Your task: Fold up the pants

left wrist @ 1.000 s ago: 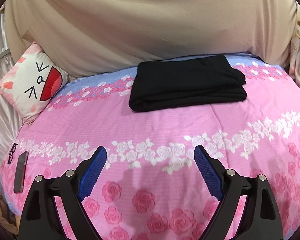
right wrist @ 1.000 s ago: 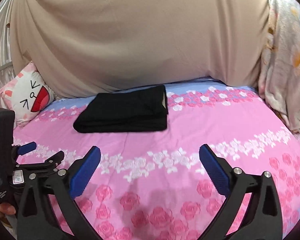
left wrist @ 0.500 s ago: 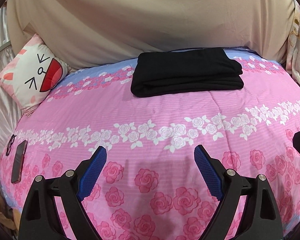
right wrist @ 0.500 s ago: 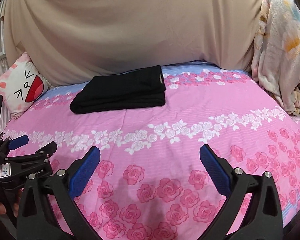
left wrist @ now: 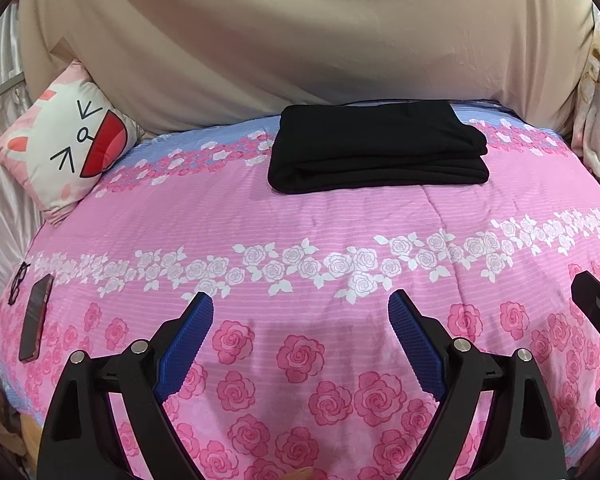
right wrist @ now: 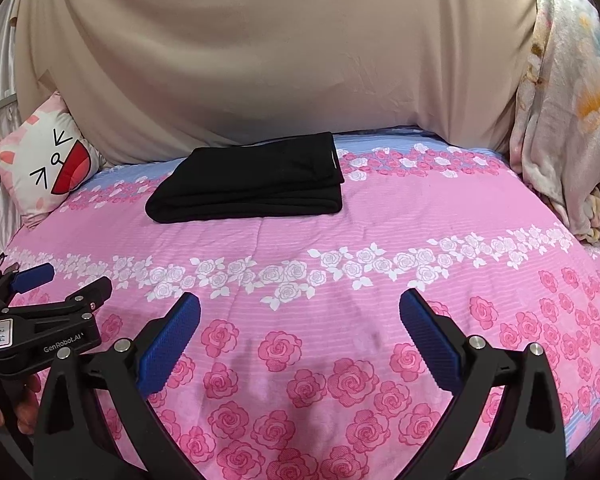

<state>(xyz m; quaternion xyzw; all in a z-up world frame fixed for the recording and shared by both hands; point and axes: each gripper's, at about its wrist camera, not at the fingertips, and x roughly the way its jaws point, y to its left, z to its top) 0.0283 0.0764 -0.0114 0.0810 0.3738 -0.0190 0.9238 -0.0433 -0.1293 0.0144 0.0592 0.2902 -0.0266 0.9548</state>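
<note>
Folded black pants (left wrist: 376,148) lie crosswise near the bed's (left wrist: 340,232) far edge; both grippers' jaws stand apart, empty.

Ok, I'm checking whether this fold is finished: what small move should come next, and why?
Probably just draw both claws back and stop. The black pants already lie folded in a neat stack at the far side of the pink bedspread, and the left claw and right claw both stand open and empty, well short of the stack.
</note>
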